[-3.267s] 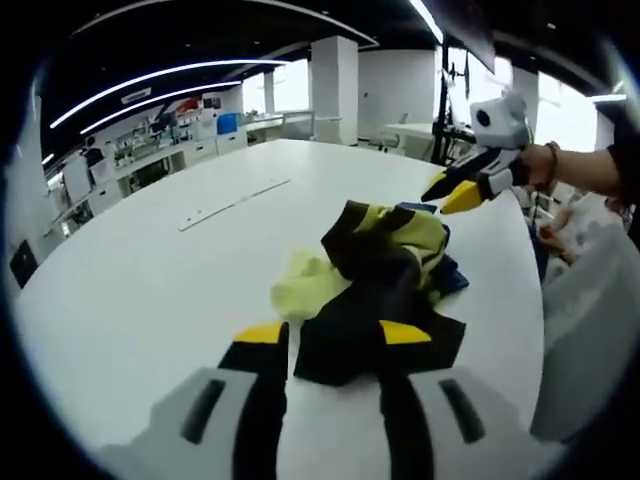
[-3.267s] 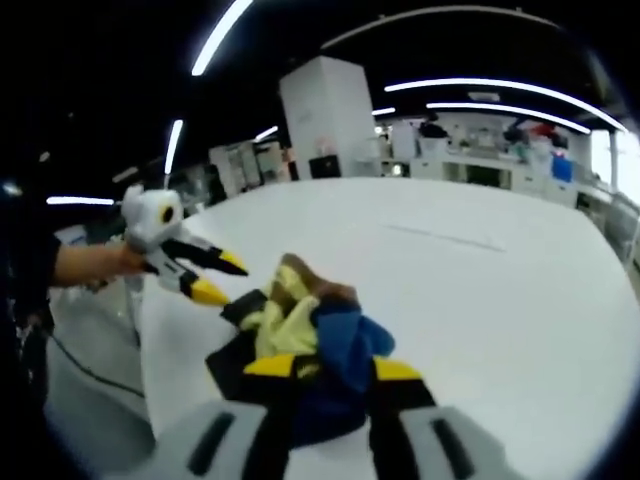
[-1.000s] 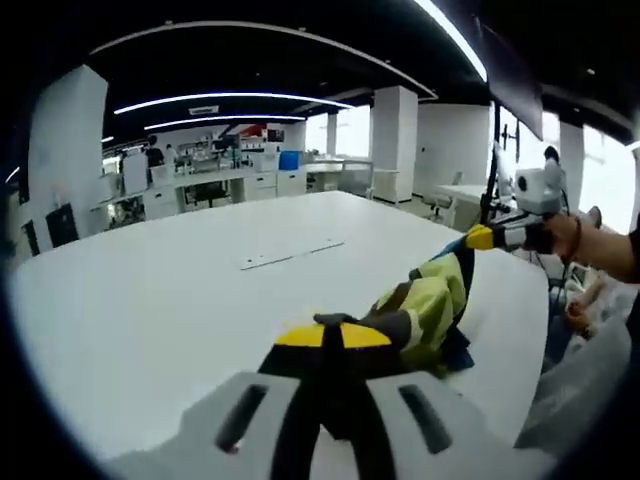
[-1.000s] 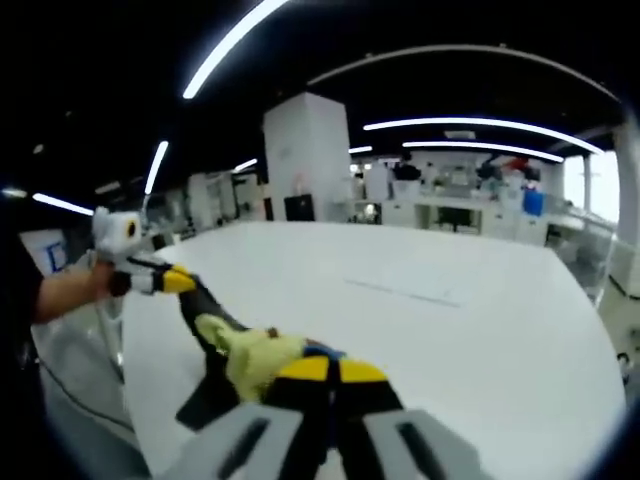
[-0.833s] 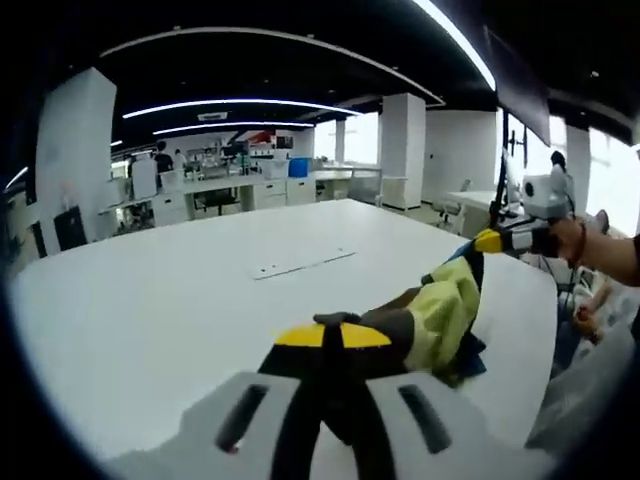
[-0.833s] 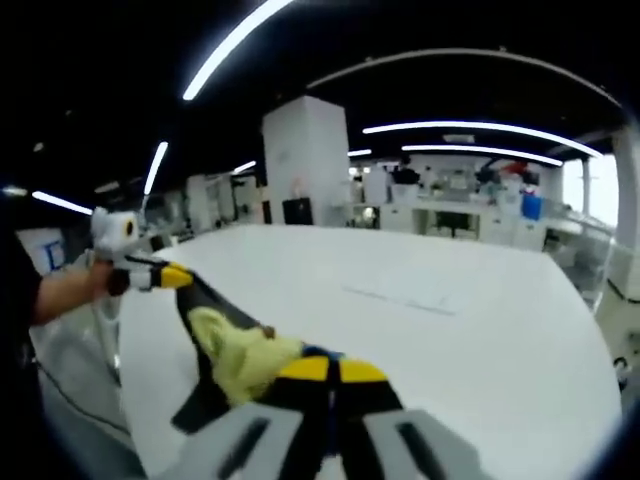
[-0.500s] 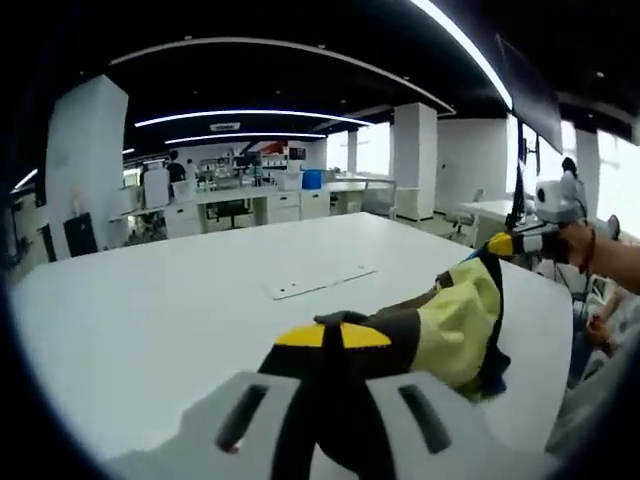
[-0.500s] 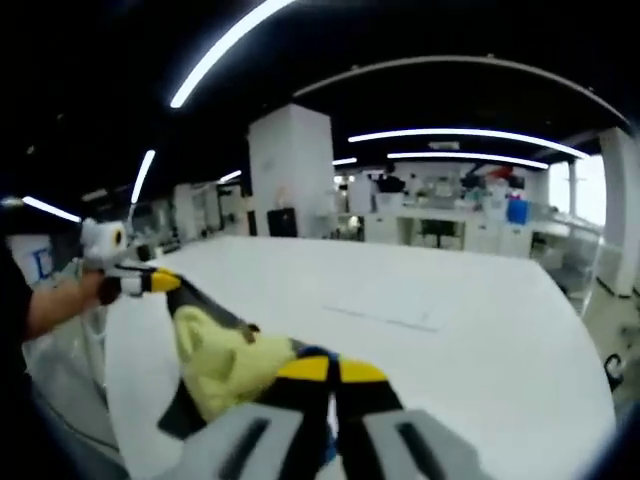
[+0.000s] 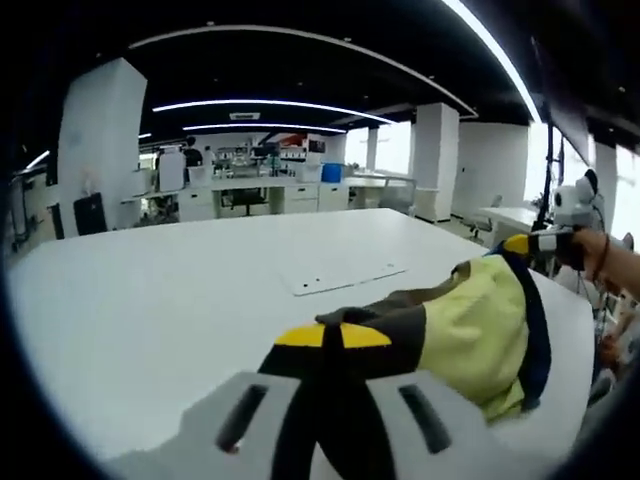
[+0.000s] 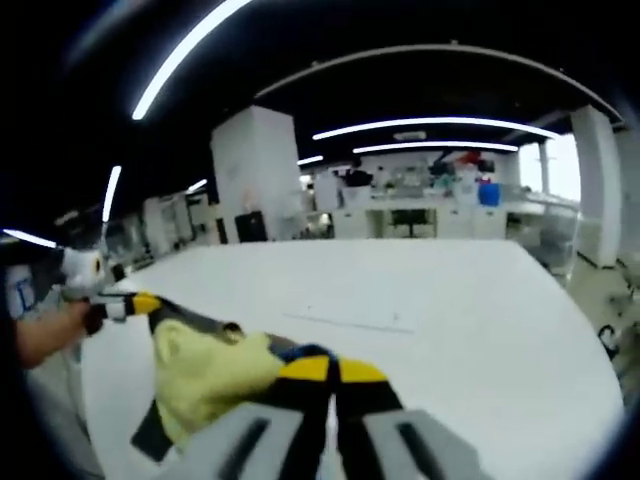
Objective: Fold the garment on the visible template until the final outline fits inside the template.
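Observation:
A garment (image 9: 470,330) in pale yellow, dark brown and blue hangs stretched in the air between the two grippers. My left gripper (image 9: 333,335) is shut on its dark brown edge. The right gripper (image 9: 520,243) comes in from the right, held by a hand, pinching the far end. In the right gripper view my right gripper (image 10: 333,369) is shut on the garment (image 10: 205,375), and the left gripper (image 10: 140,302) holds the other end at the left. The template (image 9: 347,279), a thin pale outline, lies flat on the white table (image 9: 150,320) and appears again as the template (image 10: 350,322).
The wide white table (image 10: 470,330) stretches ahead of both grippers. Beyond it are white pillars, desks and shelves of an open office. A person's hand and forearm (image 9: 610,262) reach in at the right edge.
Both grippers shut on the garment, lifted it off the table and pulled apart, so the cloth now hangs spread and higher. Both views have tilted up toward the room.

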{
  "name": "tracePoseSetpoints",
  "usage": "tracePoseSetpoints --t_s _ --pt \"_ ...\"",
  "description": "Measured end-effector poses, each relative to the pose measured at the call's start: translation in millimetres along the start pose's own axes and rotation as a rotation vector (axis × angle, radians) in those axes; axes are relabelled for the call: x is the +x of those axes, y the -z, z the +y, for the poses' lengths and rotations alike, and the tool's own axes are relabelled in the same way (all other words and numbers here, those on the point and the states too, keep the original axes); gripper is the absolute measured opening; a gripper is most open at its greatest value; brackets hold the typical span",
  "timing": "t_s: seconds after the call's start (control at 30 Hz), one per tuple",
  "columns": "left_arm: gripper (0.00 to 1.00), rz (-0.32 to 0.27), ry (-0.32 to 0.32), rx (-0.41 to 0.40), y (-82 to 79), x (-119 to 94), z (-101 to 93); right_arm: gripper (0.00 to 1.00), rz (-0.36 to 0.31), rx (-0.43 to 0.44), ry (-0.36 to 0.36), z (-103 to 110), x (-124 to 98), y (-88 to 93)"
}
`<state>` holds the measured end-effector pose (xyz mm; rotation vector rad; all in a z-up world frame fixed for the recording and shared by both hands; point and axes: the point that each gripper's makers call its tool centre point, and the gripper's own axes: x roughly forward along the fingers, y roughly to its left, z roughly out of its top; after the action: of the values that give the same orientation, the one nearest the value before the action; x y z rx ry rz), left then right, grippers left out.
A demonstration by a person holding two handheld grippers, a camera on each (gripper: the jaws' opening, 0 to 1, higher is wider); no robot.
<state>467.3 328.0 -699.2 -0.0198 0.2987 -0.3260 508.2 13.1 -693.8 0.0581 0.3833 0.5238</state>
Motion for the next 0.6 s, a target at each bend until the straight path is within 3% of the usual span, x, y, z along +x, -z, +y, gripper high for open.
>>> tracePoseSetpoints --t_s 0.23,0.4,0.6 --pt "0.0 0.018 -0.018 0.005 8.1 23 15.9 0.0 0.006 0.01 0.018 -9 22 2.4" --pt "0.0 0.014 -0.026 -0.049 10.4 38 27.0 0.0 0.013 0.036 0.035 -24 43 5.2" --pt "0.0 0.054 -0.043 -0.079 27.7 61 38.0 0.0 0.061 0.066 0.047 -36 70 26.5"
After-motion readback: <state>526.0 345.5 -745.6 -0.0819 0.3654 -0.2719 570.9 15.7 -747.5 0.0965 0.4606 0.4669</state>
